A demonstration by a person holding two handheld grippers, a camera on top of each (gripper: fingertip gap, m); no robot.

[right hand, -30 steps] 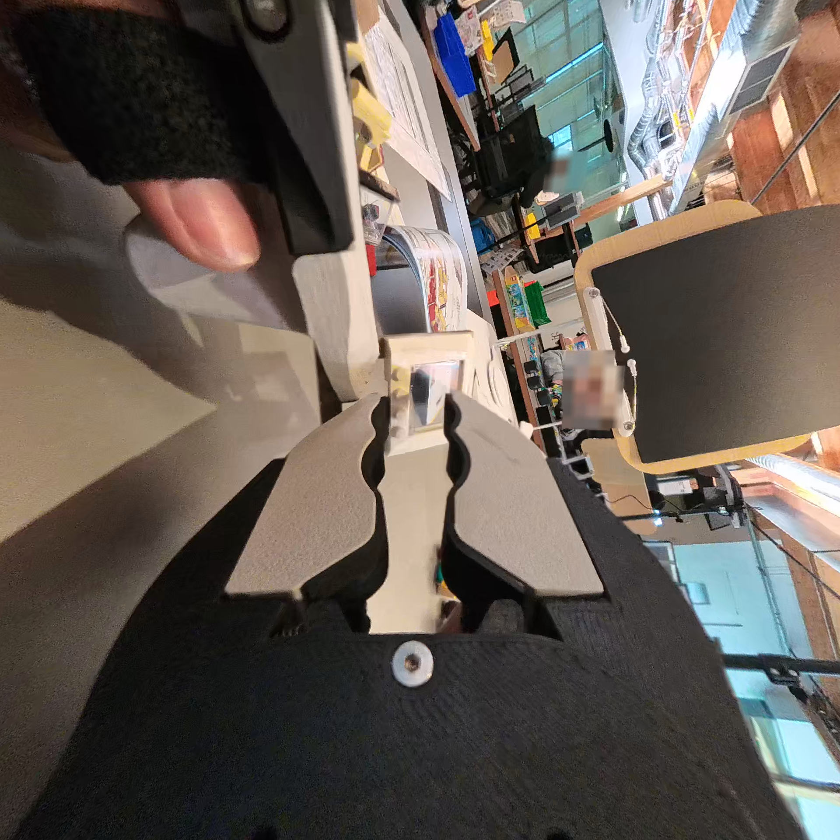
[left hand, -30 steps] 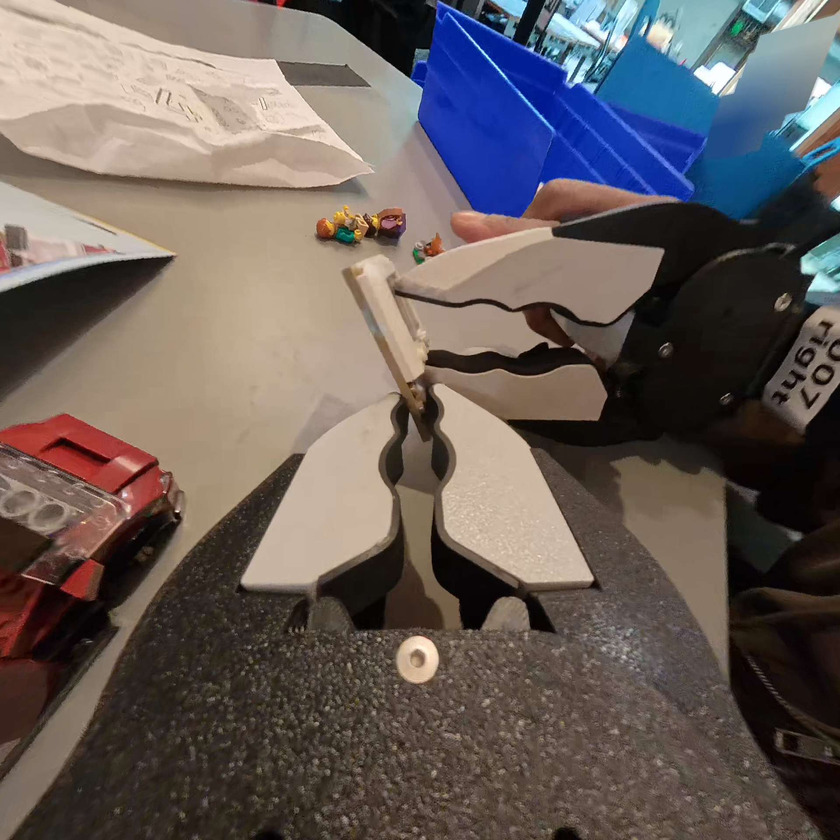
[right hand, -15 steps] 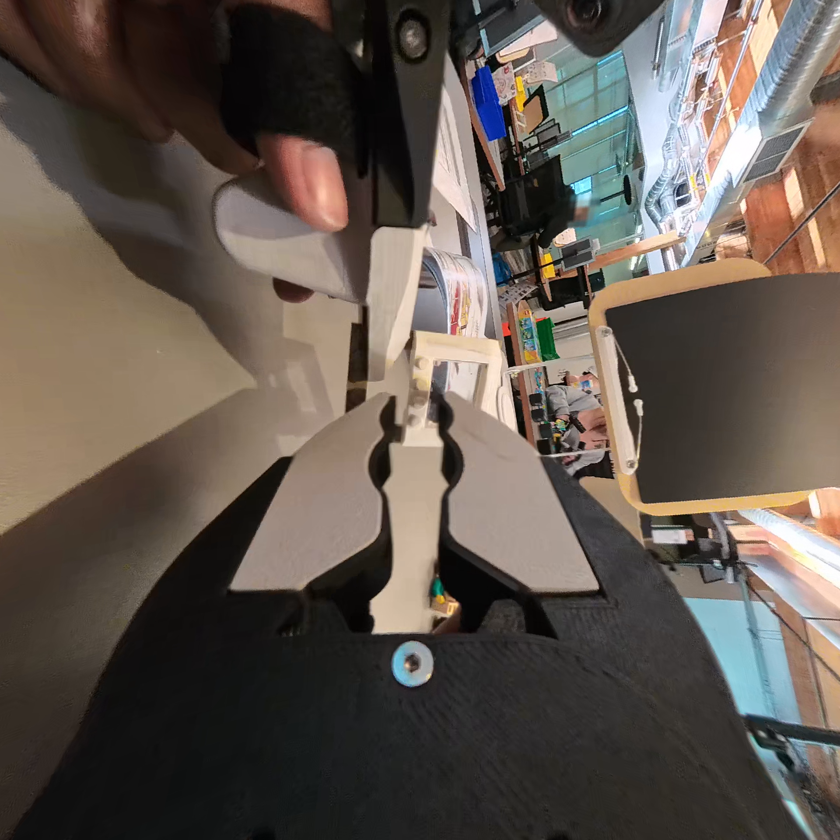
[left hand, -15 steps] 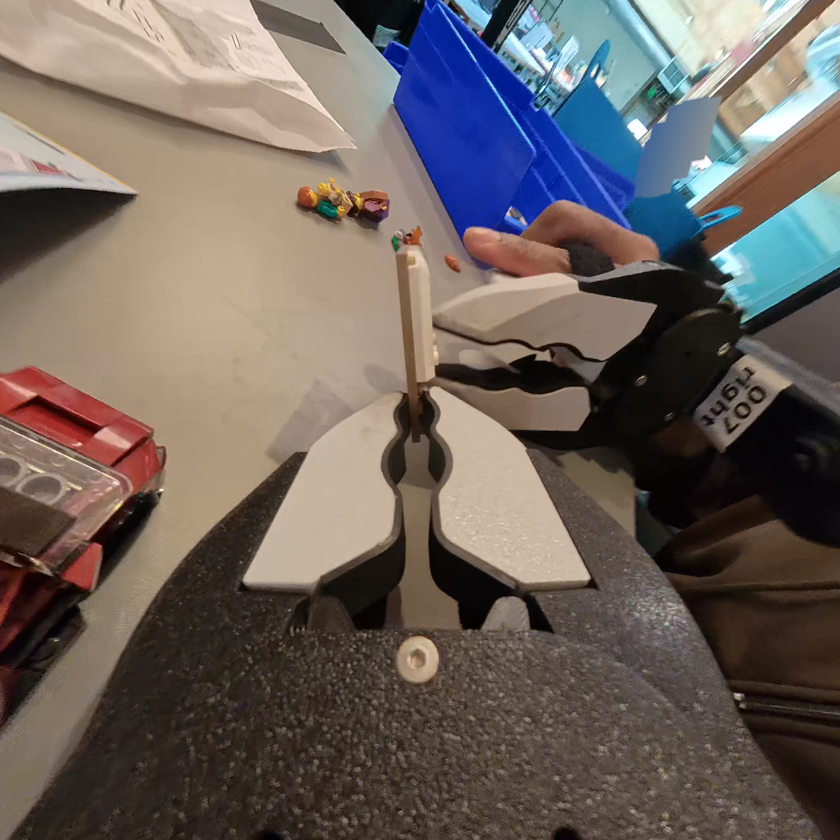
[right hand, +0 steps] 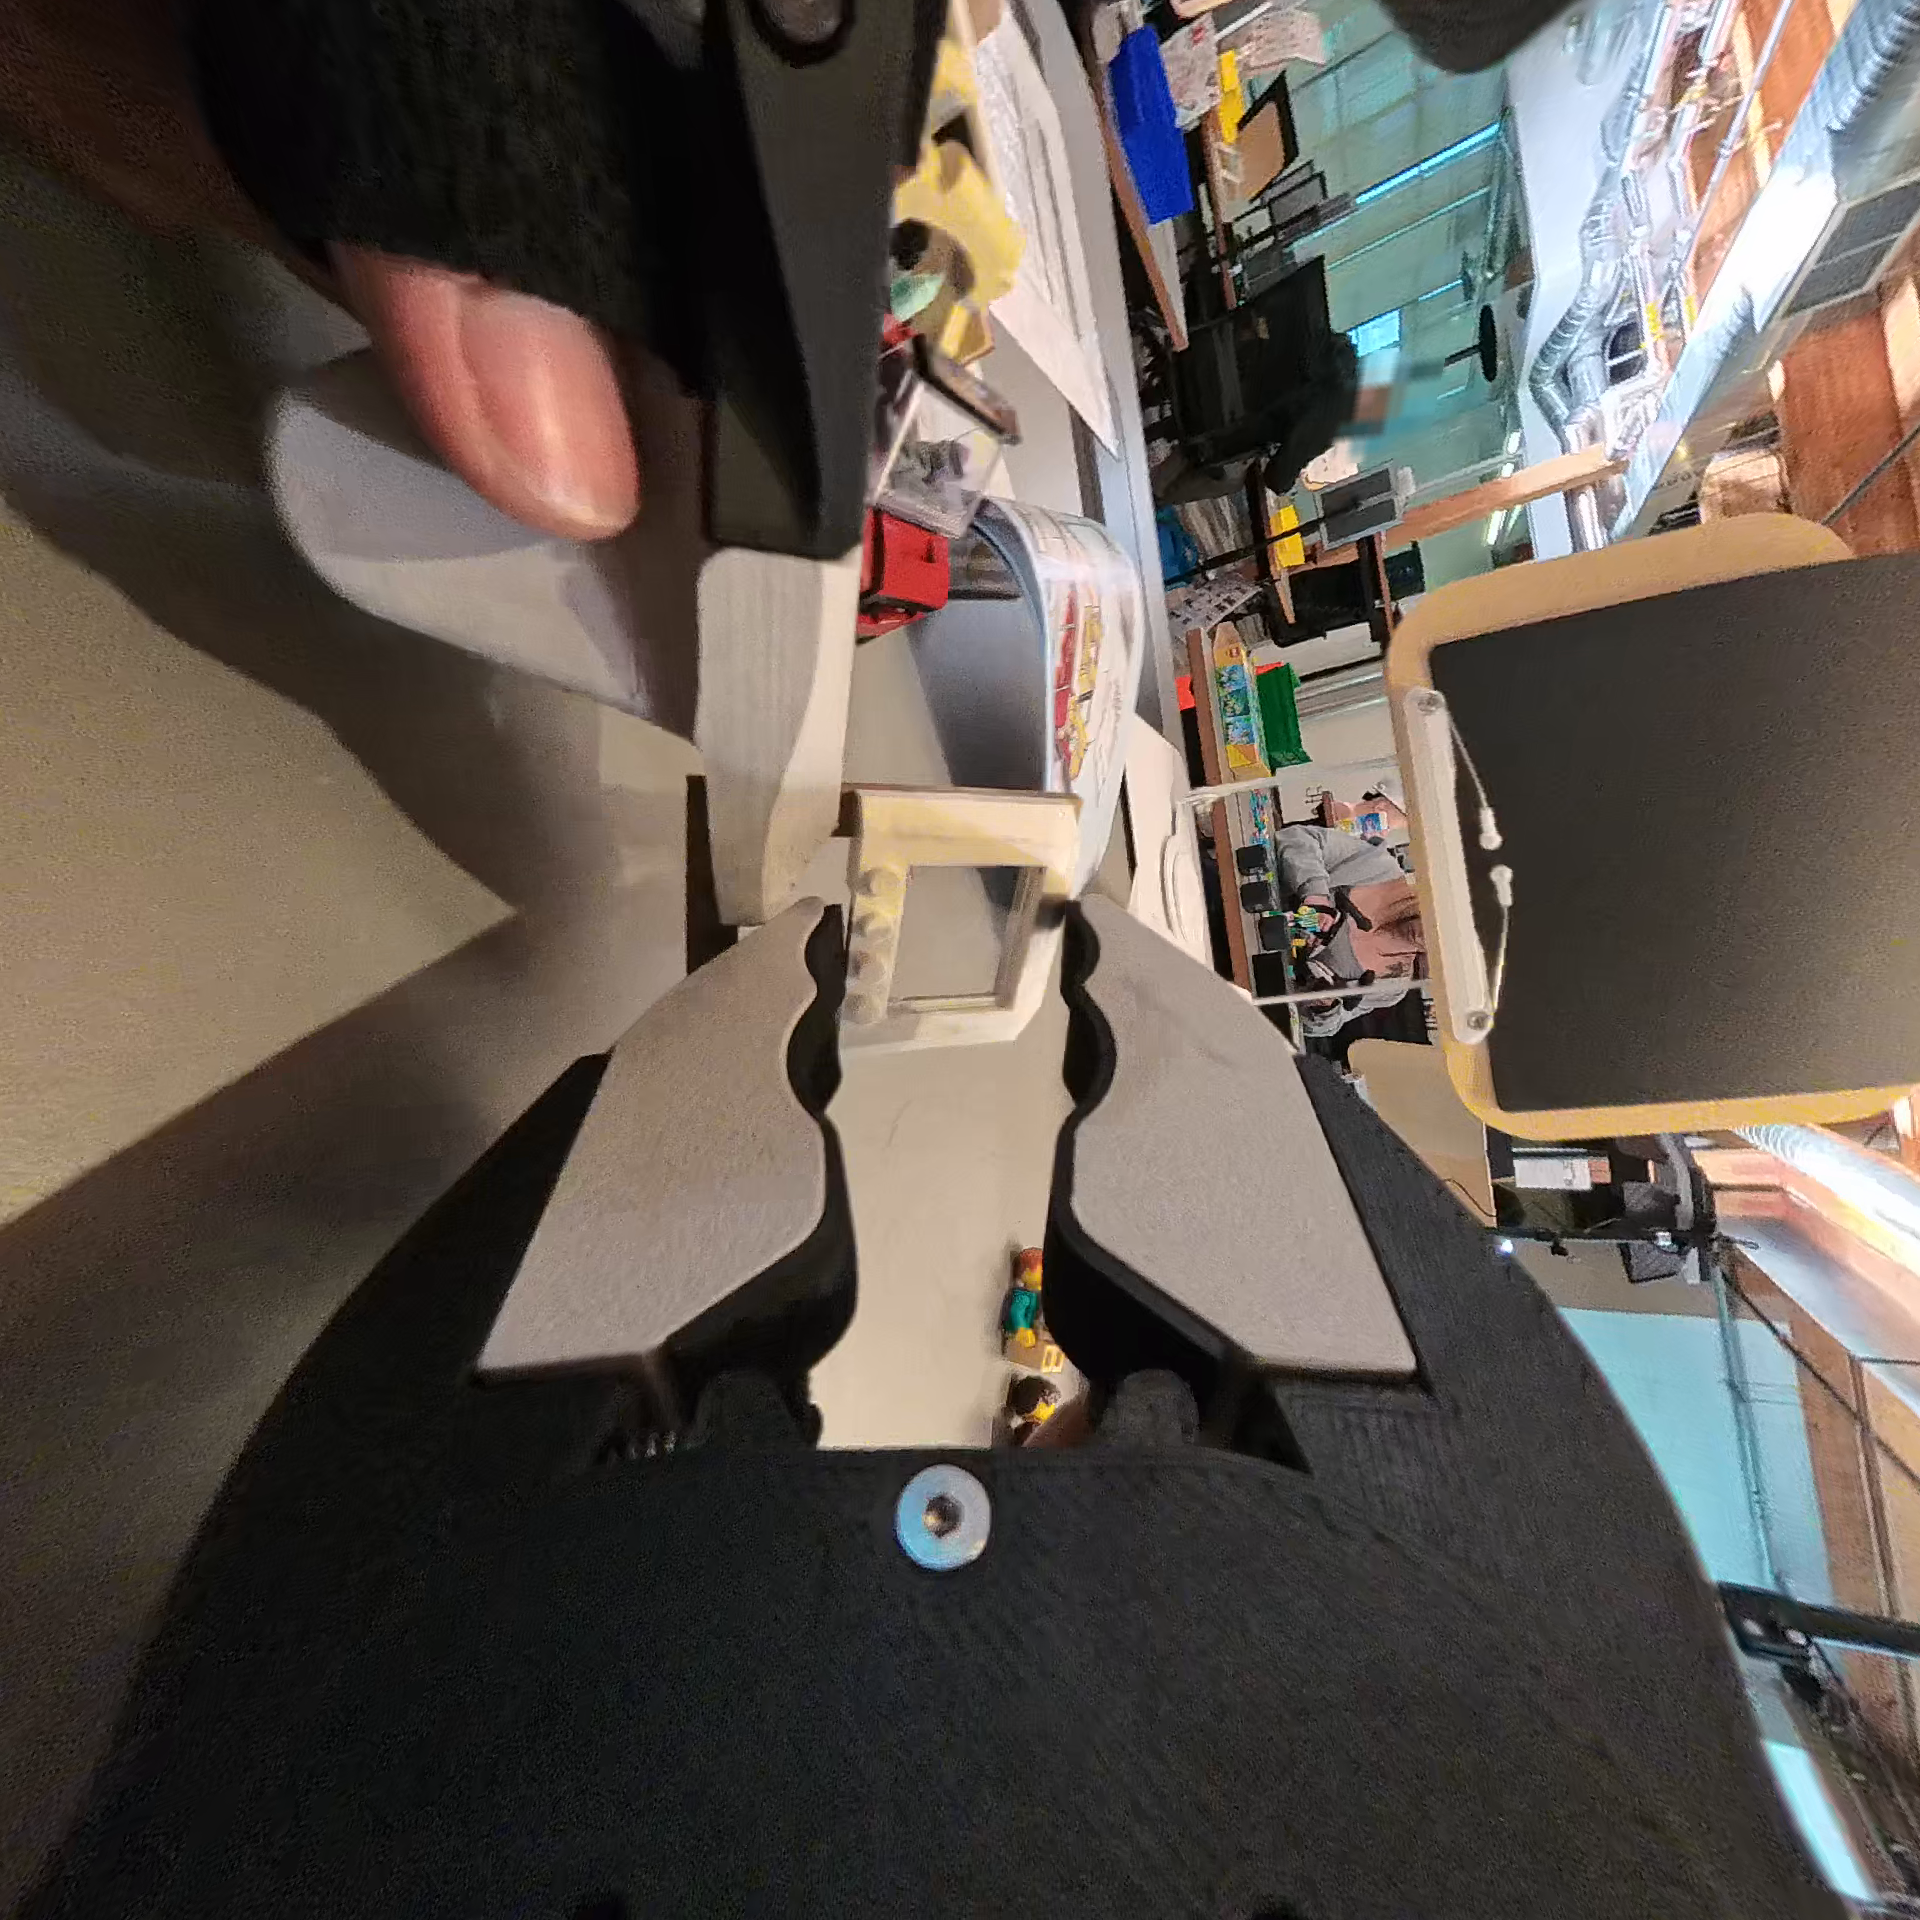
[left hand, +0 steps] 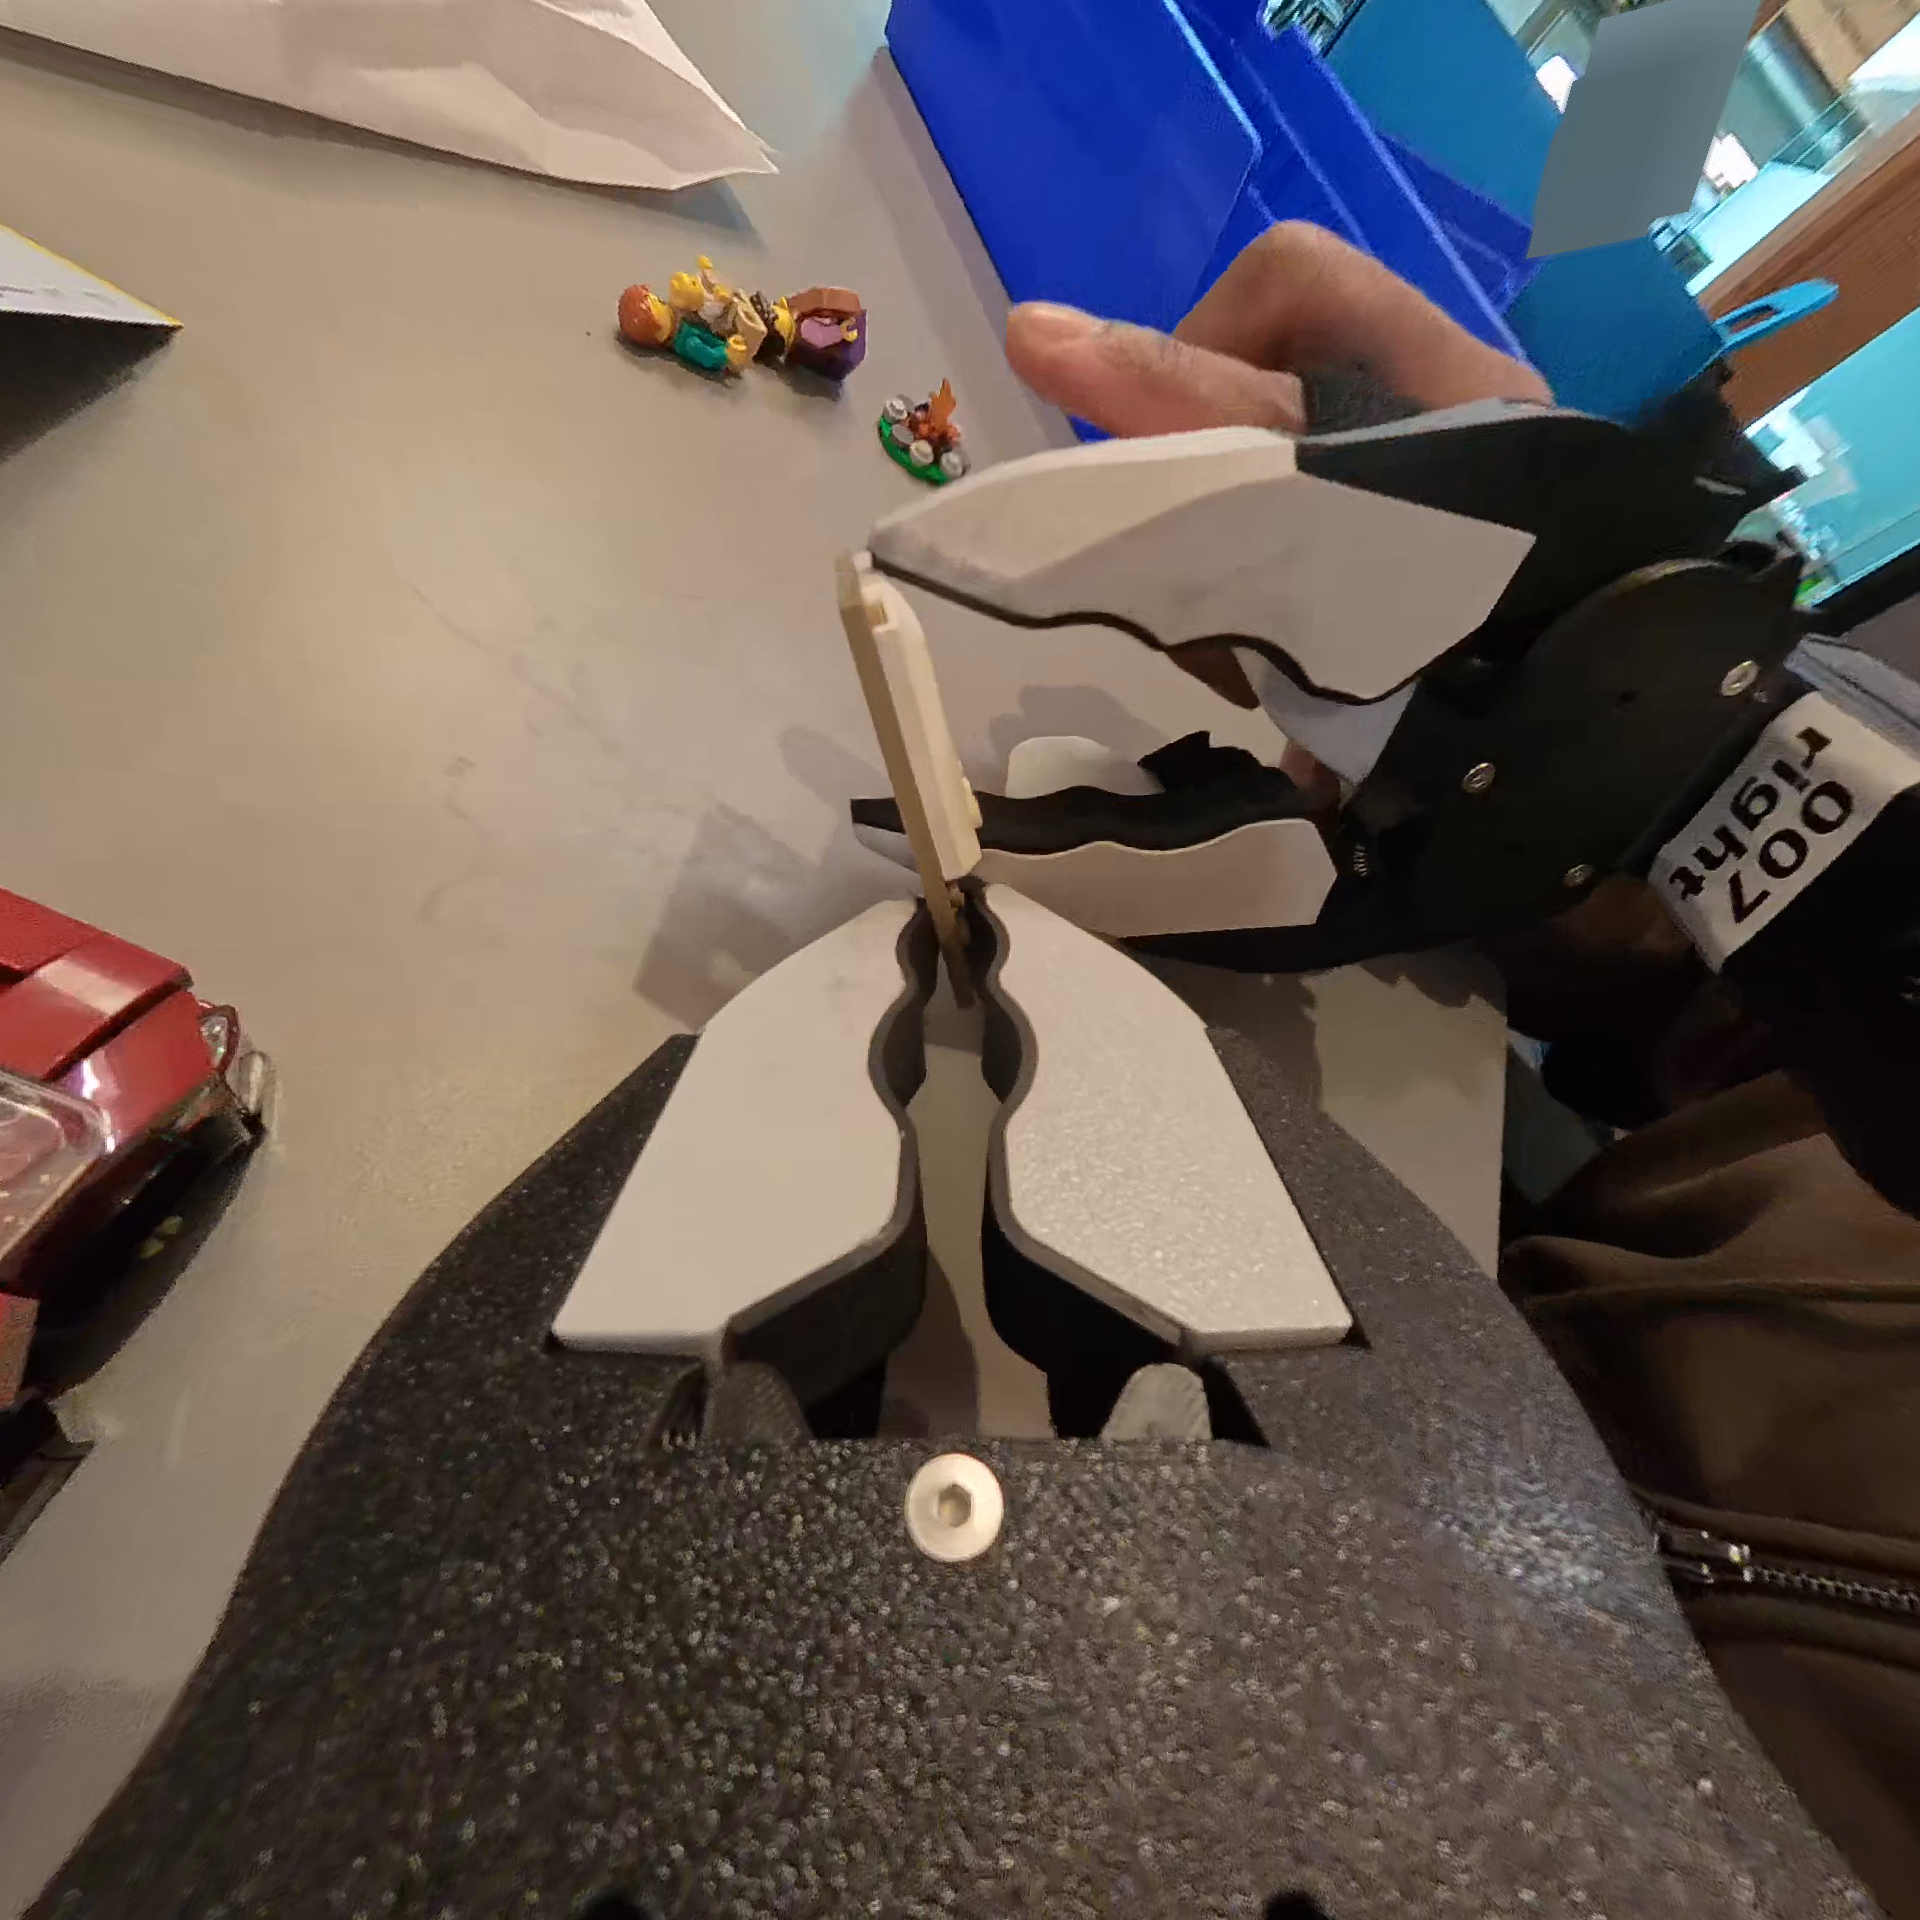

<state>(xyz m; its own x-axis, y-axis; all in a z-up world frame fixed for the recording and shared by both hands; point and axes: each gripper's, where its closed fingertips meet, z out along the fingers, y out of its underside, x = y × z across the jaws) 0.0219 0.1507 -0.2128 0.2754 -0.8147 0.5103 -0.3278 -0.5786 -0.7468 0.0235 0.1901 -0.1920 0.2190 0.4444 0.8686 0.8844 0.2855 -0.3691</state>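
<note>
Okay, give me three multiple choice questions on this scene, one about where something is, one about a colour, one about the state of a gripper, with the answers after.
1. Where do the small toy figures lie?
A. on the grey table
B. inside the blue bins
C. on the white paper

2. What colour is the toy car at the left edge?
A. green
B. dark red
C. yellow

3. How is the left gripper?
A. wide open, nothing in it
B. closed on the lower edge of the tan window piece
C. closed on a toy figure

Answers:
1. A, they rest on bare tabletop beside the bins.
2. B, its body is dark red.
3. B, the fingertips pinch the piece's thin lower edge.
</note>
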